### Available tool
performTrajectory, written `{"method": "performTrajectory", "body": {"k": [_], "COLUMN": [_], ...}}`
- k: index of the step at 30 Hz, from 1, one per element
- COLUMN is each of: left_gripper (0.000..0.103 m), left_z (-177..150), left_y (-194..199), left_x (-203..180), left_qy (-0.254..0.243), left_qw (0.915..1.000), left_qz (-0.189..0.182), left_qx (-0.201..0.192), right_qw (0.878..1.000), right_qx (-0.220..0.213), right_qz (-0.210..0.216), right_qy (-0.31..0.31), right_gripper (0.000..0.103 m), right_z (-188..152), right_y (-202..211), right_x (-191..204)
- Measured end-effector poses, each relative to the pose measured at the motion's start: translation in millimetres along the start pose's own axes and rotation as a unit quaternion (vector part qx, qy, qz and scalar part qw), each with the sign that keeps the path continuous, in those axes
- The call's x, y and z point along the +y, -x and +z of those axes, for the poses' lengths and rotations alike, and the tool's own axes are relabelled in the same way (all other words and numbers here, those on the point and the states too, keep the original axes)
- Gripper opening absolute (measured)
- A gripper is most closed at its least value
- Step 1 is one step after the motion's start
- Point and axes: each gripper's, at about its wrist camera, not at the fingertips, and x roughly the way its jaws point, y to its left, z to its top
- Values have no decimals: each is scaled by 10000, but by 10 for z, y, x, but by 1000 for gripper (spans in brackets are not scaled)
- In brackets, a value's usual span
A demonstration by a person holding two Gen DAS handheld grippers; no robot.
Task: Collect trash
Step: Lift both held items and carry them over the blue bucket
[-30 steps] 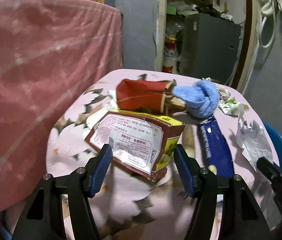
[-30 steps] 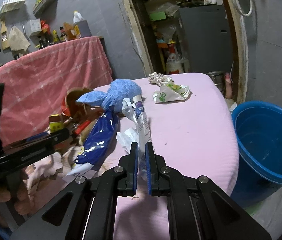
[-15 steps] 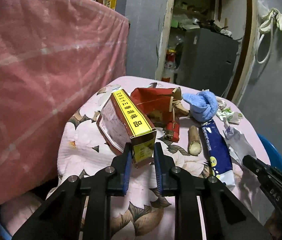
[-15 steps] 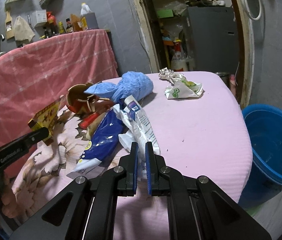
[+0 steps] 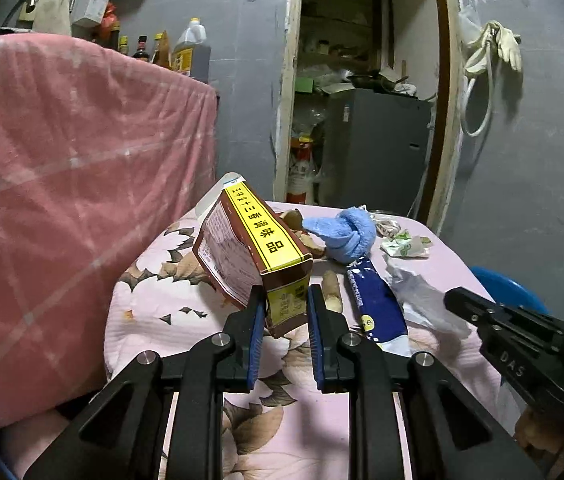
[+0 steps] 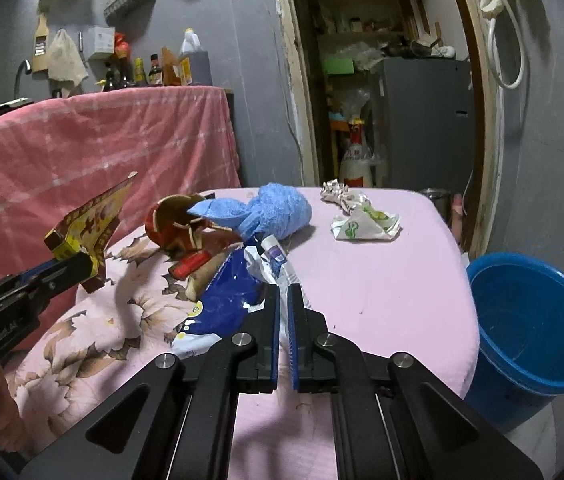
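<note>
My left gripper (image 5: 284, 312) is shut on a brown and yellow cardboard box (image 5: 254, 256) and holds it lifted above the table; the box also shows at the left of the right wrist view (image 6: 86, 232). My right gripper (image 6: 282, 312) is shut on a crumpled white plastic wrapper (image 6: 276, 264) that lies over a blue foil bag (image 6: 222, 300). A blue cloth (image 6: 270, 212), a red torn carton (image 6: 174, 224) and a green and white wrapper (image 6: 366, 224) lie on the pink table (image 6: 382, 280).
A blue bucket (image 6: 534, 320) stands on the floor at the table's right side. A pink-covered counter (image 5: 62, 180) with bottles on it is to the left. A doorway with a grey cabinet (image 5: 378, 152) is behind the table.
My left gripper closed on the box, turned it on edge and lifted it off the table. My right gripper stayed shut on the white wrapper and pulled back a little.
</note>
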Motion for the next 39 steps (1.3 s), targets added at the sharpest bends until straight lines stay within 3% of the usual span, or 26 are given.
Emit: {"method": "performTrajectory", "body": {"k": [5, 7, 13, 20, 22, 24, 29, 39], "left_gripper": [17, 17, 17, 17, 17, 17, 17, 17], "left_z": [-22, -33, -57, -57, -51, -54, -56, 142], "left_y": [-50, -66, -80, -101, -111, -95, -31, 52], "left_x": [6, 7, 32, 46, 57, 54, 18, -295], "left_qy": [37, 31, 128, 171, 161, 157, 128, -173], "left_qw": [9998, 9997, 9993, 9990, 9991, 9991, 9993, 9953], "left_qz": [-97, -118, -168, -220, -239, -268, -348, -776], "left_qx": [175, 230, 311, 343, 326, 273, 97, -553], "right_qw": [9996, 9994, 9985, 9958, 9956, 9958, 9981, 9963], "right_qx": [260, 334, 534, 905, 912, 889, 569, -739], "right_qz": [97, 102, 2, -141, -202, -233, -224, -432], "right_qy": [-65, -67, -101, -34, -9, -62, -72, -106], "right_gripper": [9, 24, 28, 26, 11, 8, 3, 3], "right_z": [-14, -10, 28, 9, -1, -5, 8, 265], "right_y": [-116, -155, -290, -459, -462, -456, -314, 328], "right_x": [-25, -24, -55, -53, -48, -74, -78, -180]}}
